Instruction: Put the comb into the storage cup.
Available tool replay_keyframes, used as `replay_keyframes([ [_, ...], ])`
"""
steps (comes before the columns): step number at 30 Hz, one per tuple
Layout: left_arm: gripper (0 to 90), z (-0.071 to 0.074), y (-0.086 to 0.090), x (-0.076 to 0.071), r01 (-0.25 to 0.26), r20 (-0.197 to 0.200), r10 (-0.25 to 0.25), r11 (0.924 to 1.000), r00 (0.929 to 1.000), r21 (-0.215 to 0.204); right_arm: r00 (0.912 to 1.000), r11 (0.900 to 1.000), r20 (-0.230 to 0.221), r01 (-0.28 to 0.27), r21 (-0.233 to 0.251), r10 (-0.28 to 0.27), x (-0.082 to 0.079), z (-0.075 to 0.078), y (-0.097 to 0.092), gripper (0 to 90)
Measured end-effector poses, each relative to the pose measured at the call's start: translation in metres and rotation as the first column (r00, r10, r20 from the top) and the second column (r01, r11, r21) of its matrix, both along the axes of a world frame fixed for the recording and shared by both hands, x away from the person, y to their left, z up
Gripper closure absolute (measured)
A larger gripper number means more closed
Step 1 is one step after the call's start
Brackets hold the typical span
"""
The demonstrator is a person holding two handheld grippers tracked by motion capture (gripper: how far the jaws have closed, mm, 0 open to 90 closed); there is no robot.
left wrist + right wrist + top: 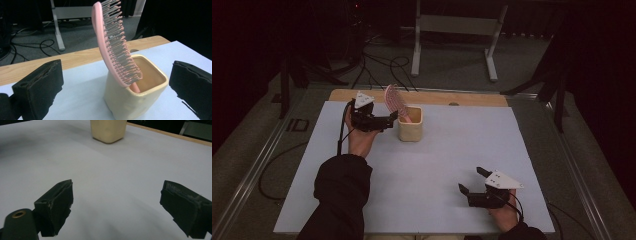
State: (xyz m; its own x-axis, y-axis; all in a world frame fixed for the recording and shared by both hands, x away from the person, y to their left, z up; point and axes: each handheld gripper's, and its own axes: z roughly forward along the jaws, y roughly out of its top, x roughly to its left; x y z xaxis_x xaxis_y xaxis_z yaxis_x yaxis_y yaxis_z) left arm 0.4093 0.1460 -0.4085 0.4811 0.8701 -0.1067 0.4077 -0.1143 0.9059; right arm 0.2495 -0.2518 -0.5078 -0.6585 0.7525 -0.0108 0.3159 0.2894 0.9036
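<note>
— What carries the things?
— A wooden table [437,97], covered almost fully by a white sheet [437,165].
— And what stands on the sheet?
— One cream cup [410,127], upright, near the far edge, left of the middle.

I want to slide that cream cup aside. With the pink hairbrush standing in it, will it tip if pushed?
Probably somewhat tippy: the hairbrush leans high above the cup, adding top weight. The cup's base looks broad and squarish, so a low push likely slides it on the smooth white table sheet.
</note>
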Motion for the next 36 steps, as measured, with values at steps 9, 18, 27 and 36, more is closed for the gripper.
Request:
replay_keyframes([
  [9,0.3,0.006,0.009,-0.011,0.031,0.014,-0.031,0.9995,0.9994,-0.001,1.0,1.0,0.0,0.0,-0.001,0.0,0.0,0.0,0.0,11.4],
  [18,0.3,0.008,0.028,-0.026,0.035,0.022,-0.035,0.9994,0.9992,-0.009,1.0,1.0,0.0,0.002,0.001,-0.002,0.0,0.0,0.0,11.4],
  [27,0.3,-0.004,0.045,-0.046,0.044,0.012,-0.044,0.999,0.999,0.0,1.0,1.0,0.0,0.005,0.001,-0.005,0.0,0.001,0.0,11.4],
  [36,0.3,-0.026,0.06,-0.077,0.057,0.016,-0.057,0.9984,0.9982,0.007,1.0,0.9999,0.003,0.007,0.011,-0.007,-0.001,0.001,-0.001,11.4],
])
